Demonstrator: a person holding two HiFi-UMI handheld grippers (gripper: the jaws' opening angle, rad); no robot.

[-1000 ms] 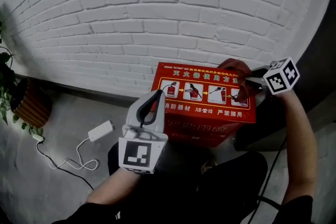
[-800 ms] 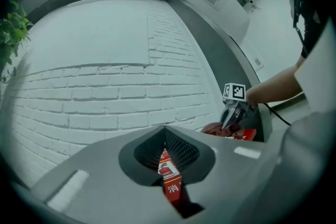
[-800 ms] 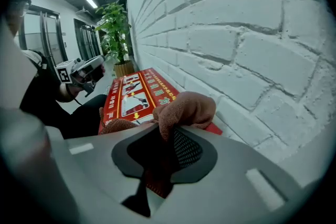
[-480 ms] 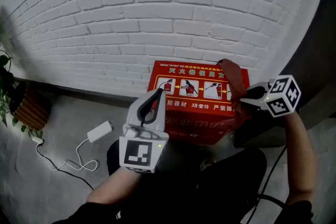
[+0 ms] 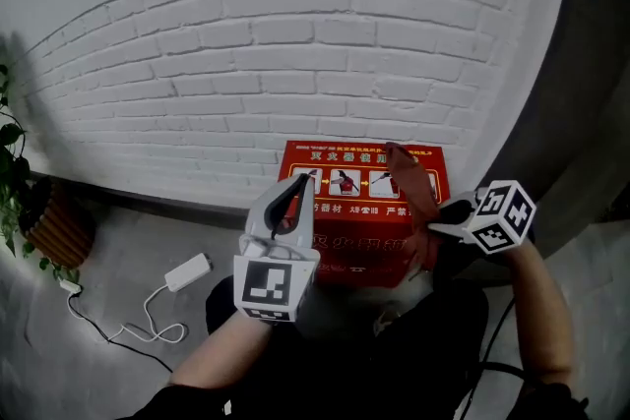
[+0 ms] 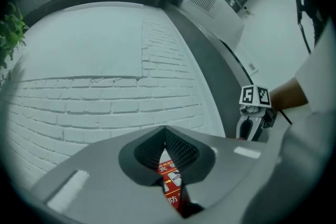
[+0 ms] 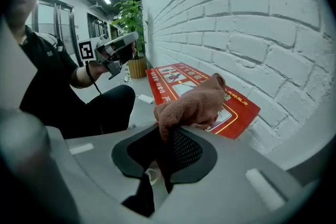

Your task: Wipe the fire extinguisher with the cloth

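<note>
Left of red box [image 5: 359,202] — charger [image 5: 187,272], potted plant [image 5: 54,226]

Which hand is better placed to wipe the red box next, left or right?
Right. The right tool grips the cloth, which hangs over the top of the red box. The left tool is shut on nothing, away from the cloth.

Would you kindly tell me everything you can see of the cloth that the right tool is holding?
The cloth is reddish-brown and looks like soft, nubby terry. It is bunched into a rumpled wad, one end pinched between the jaws of the right tool. The rest bulges forward and appears to rest on the printed top of the red fire-extinguisher box, near its right end.
</note>
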